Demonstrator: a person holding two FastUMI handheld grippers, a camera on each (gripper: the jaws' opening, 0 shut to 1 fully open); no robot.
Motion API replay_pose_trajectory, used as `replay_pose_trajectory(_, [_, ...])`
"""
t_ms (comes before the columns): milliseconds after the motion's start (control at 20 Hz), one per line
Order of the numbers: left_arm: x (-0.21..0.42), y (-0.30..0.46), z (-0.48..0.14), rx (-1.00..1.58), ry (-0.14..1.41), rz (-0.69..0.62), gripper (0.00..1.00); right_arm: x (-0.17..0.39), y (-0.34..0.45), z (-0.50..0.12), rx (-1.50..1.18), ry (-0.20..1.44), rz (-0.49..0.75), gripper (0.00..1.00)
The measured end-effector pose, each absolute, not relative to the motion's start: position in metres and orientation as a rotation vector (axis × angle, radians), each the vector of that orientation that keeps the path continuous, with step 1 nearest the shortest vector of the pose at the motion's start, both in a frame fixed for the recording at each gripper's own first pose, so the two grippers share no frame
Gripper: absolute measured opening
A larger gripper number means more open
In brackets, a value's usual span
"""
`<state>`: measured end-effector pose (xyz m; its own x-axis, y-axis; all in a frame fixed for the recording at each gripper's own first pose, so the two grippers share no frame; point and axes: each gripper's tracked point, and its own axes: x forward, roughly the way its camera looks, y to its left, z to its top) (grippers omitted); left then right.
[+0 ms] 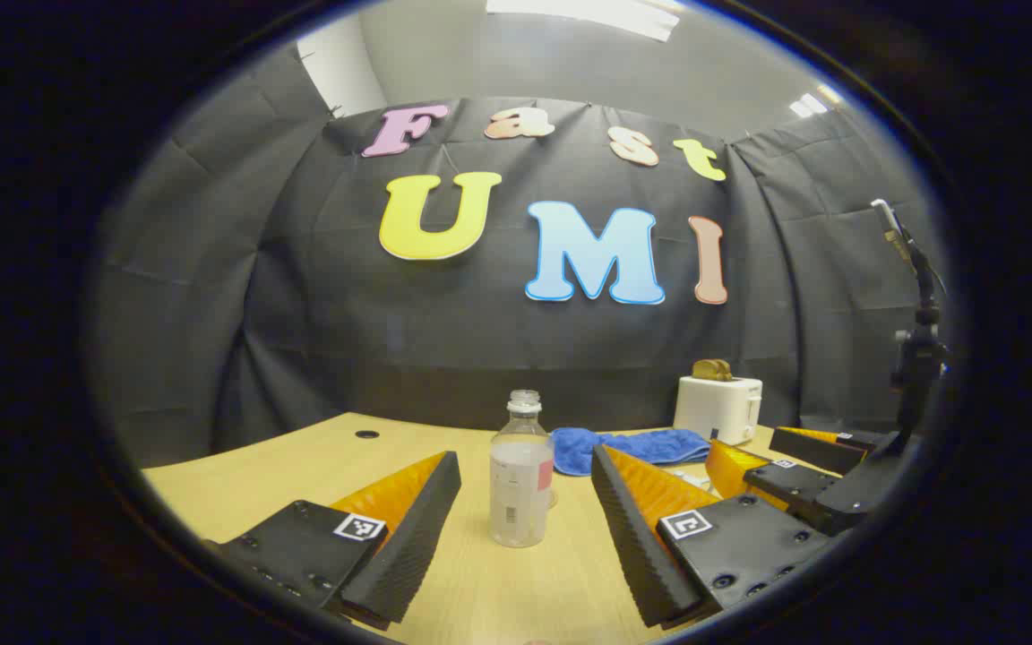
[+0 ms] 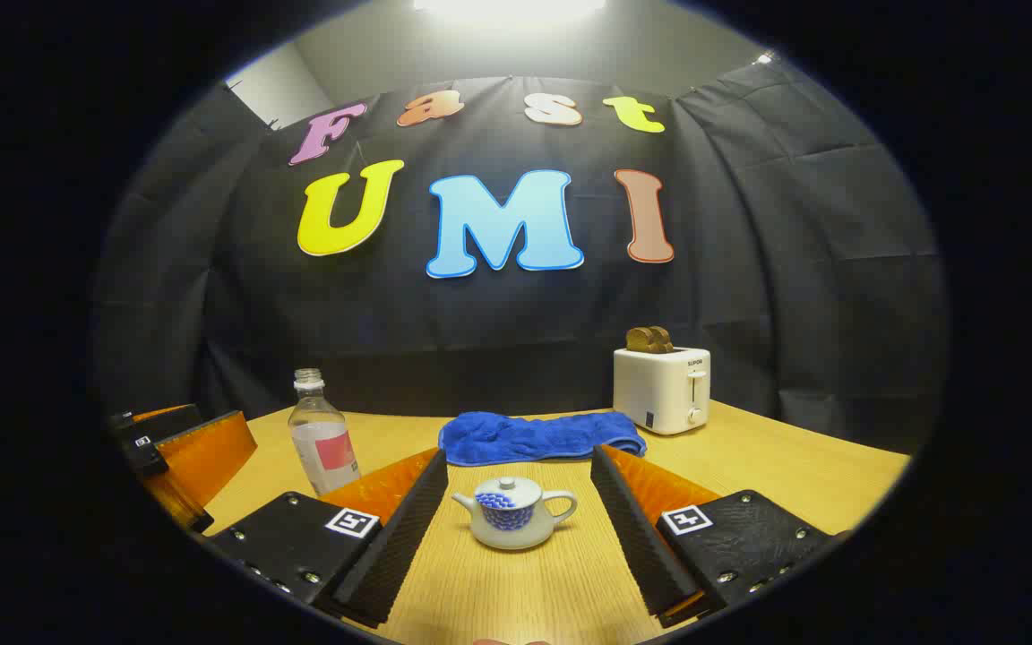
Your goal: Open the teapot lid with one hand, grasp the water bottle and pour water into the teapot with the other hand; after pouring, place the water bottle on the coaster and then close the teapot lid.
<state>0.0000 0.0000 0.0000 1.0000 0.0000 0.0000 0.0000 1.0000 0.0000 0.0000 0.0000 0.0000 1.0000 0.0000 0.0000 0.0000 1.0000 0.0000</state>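
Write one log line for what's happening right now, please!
stage: start | left hand-held gripper: open, lined up on water bottle | right hand-held gripper: open, lined up on teapot | lid: on

Black cloth wall (image 2: 516, 322) (creased), wooden table (image 2: 794, 484), grey ceiling, bright ceiling light (image 2: 509, 7).

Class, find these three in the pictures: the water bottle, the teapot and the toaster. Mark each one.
water bottle (image 1: 521, 488): left gripper view, on its clear body.
teapot (image 2: 511, 520): right gripper view, on its rounded body below the lid.
toaster (image 2: 661, 389): right gripper view, on its white front face.
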Motion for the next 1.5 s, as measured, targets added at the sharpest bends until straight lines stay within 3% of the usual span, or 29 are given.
replay_pose_trajectory(950, [0.007, 0.021, -0.028, -0.011, 0.068, 0.027, 1.0, 0.021, 0.02, -0.013, -0.02, 0.096, 0.043, 0.96])
replay_pose_trajectory(1250, [0.014, 0.028, -0.028, -0.014, 0.065, 0.03, 1.0, 0.055, 0.014, -0.032, 0.008, 0.184, 0.05, 0.83])
replay_pose_trajectory(1300, [0.016, 0.029, -0.028, -0.012, 0.067, 0.03, 1.0, 0.06, 0.013, -0.037, 0.006, 0.199, 0.048, 0.72])
replay_pose_trajectory(1450, [0.023, 0.029, -0.03, -0.016, 0.07, 0.024, 1.0, 0.068, 0.009, -0.042, -0.026, 0.229, 0.031, 0.72])
replay_pose_trajectory(1500, [0.026, 0.029, -0.03, -0.02, 0.073, 0.021, 1.0, 0.078, 0.008, -0.049, -0.037, 0.235, 0.036, 0.61])
